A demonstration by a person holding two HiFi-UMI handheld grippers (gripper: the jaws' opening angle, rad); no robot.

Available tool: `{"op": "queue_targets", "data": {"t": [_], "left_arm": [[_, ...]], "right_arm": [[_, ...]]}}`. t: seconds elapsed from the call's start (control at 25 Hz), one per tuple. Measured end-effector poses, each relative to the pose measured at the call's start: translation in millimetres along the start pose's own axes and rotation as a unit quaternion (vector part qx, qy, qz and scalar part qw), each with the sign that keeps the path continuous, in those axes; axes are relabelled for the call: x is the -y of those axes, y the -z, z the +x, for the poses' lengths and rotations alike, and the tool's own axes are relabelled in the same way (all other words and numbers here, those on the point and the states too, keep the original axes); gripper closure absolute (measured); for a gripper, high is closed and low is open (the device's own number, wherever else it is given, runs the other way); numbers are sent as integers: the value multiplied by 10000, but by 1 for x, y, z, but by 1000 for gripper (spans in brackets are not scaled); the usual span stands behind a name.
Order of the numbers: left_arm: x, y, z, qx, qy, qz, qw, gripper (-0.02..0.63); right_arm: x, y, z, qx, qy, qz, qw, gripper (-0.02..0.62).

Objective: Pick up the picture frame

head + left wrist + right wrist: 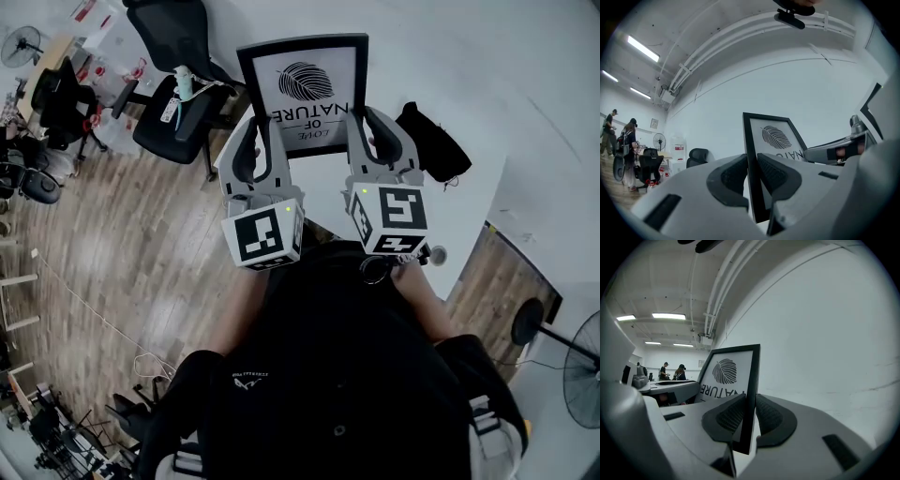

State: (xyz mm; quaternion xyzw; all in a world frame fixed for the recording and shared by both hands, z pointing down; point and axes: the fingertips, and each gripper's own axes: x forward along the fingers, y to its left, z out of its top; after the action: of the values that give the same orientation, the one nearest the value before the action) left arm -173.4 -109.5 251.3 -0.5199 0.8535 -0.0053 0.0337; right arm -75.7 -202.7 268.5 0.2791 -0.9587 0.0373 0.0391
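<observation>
A black picture frame [309, 92] with a leaf print and lettering is held up in the air above the white table [487, 103]. My left gripper [258, 155] is shut on the frame's left side bar [751, 154]. On the opposite side bar [751, 394], my right gripper [364, 141] is shut too. In both gripper views the dark pads [729, 176] [766, 416] press the bar from either side, and the frame stands upright against a white wall. The frame's lower edge is hidden behind the grippers in the head view.
A black cloth-like object [433, 142] lies on the table right of the frame. A black office chair [178, 103] stands left of the table on the wooden floor. People stand far off in the room [618, 140]. A fan [562, 352] sits at lower right.
</observation>
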Motion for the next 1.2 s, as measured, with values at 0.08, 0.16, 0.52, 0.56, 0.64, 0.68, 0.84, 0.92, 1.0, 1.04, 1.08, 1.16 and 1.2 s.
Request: {"op": "queue_targets", "data": {"t": [0.08,0.16,0.52,0.56,0.64,0.68,0.84,0.92,1.0,1.04,1.08,1.16,1.2], "left_arm": [[0,3,-2,18,6,-10,10000,532],[-1,6,-1,-12,0,-41,10000,532],[0,18,-6,-96,-72,-88,9999,531],[-1,19,-6,-105,-78,-91,9999,531],[0,19,-5,-102,-68,-134,9998,531],[1,16,-4,-85,-49,-163,9998,531],[4,8,-7,42,-23,-89,9999,531],[4,4,-8,92,-6,-90,9999,531],[5,1,-8,135,0,-132,9998,531],[5,0,-8,152,-3,-147,9998,531],[5,-1,-8,164,-15,-148,9998,531],[3,6,-10,159,-64,-107,9998,531],[2,9,-10,148,-80,-85,9998,531]], "right_arm": [[0,2,-1,11,-11,-8,10000,528],[0,4,2,-43,-35,-23,10000,528],[-2,14,2,-119,-149,-73,9998,528],[-2,15,2,-123,-161,-70,9998,528],[-2,17,3,-113,-177,-57,9998,528],[-1,17,3,-92,-185,-55,9998,528],[-1,11,-2,32,-208,-53,9998,528],[-2,8,-4,90,-199,-56,9997,528],[-2,5,-5,133,-174,-73,9997,528],[-2,5,-5,143,-163,-80,9997,528],[-2,4,-5,147,-159,-82,9997,528],[-3,4,-5,146,-163,-82,9997,528],[-3,5,-5,148,-166,-84,9997,528]]}}
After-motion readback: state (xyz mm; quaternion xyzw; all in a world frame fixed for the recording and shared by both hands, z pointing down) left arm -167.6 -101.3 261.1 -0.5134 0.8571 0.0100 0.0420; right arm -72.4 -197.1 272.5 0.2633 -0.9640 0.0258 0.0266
